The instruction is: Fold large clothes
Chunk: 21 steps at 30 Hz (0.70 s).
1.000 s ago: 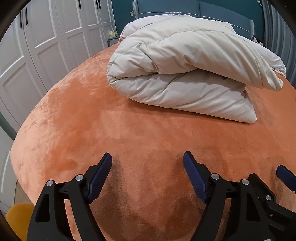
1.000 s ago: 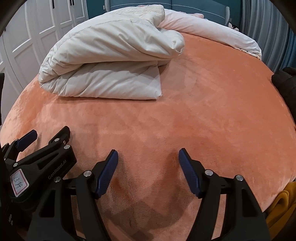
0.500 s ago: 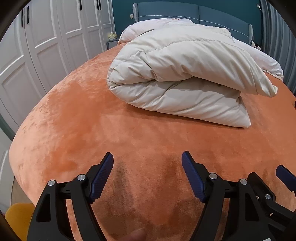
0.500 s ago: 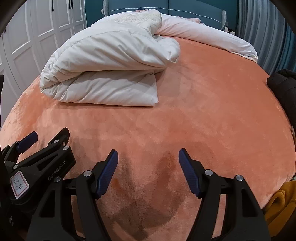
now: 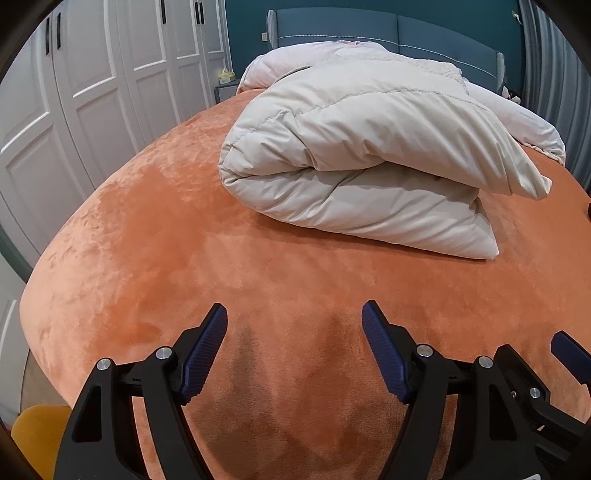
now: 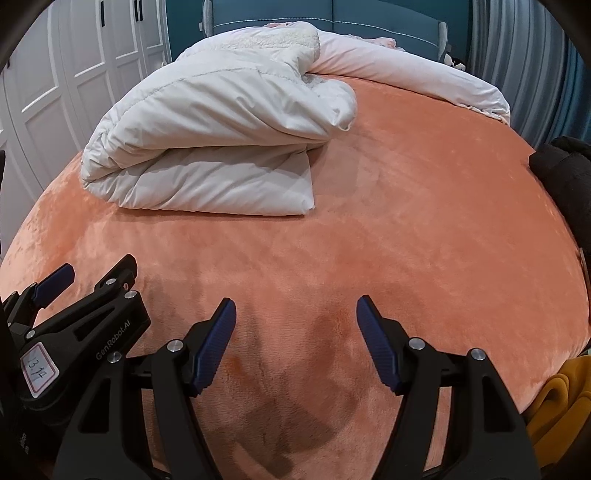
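A bulky cream quilted garment [image 5: 369, 155] lies folded over on the orange bedspread [image 5: 184, 240], well ahead of both grippers; it also shows in the right wrist view [image 6: 221, 147]. My left gripper [image 5: 294, 314] is open and empty, low over the near part of the bed. My right gripper [image 6: 295, 308] is open and empty, just right of the left one. The left gripper's body [image 6: 74, 325] shows at the lower left of the right wrist view.
A pale pink duvet [image 6: 424, 77] lies along the far side by the blue headboard [image 5: 369, 29]. White wardrobe doors [image 5: 92, 92] stand on the left. A dark item [image 6: 565, 177] and a yellow cloth [image 6: 561, 398] sit at the bed's right edge.
Both grippers have drawn back slightly and tilted up; the garment sits a little farther away in view. Both stay open and empty.
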Tool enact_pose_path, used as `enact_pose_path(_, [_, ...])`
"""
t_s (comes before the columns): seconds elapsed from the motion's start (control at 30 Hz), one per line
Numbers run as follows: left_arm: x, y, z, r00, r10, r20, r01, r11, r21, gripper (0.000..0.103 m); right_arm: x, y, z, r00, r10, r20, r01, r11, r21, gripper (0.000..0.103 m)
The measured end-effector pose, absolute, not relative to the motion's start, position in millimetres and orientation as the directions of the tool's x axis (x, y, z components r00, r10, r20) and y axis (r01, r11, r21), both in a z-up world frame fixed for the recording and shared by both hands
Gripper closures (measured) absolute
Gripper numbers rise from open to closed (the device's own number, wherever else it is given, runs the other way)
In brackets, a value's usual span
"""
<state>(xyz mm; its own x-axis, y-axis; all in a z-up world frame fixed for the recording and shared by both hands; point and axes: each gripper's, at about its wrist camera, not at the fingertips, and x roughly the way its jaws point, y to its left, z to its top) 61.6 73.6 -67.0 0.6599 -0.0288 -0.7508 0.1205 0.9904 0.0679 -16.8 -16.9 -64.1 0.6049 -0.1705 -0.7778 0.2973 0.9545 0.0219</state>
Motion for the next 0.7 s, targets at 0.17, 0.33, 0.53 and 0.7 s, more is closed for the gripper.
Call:
enact_pose_path(0.17, [61.5, 74.0, -66.1, 0.661, -0.031, -0.75, 0.12, 0.991, 0.065, 0.032, -17.9, -16.9, -62.6, 0.61, -0.175, -0.773, 0.298, 0.955, 0.019, 0.038])
enact_pose_path(0.33, [61.7, 74.1, -64.9, 0.663, -0.032, -0.748, 0.12, 0.991, 0.065, 0.032, -19.3, -16.9, -60.6, 0.614, -0.176, -0.769, 0.3, 0.954, 0.021, 0.038])
enact_pose_path(0.53, [61.0, 73.4, -64.5, 0.665, -0.029, -0.746, 0.12, 0.99, 0.068, 0.032, -19.5, -17.4, -60.2, 0.615, -0.176, -0.769, 0.3, 0.954, 0.022, 0.038])
enact_pose_path(0.7, [62.0, 73.4, -64.1, 0.665, -0.033, -0.746, 0.123, 0.99, 0.065, 0.032, -19.4, -17.2, -60.1, 0.617, -0.178, -0.766, 0.301, 0.953, 0.02, 0.038])
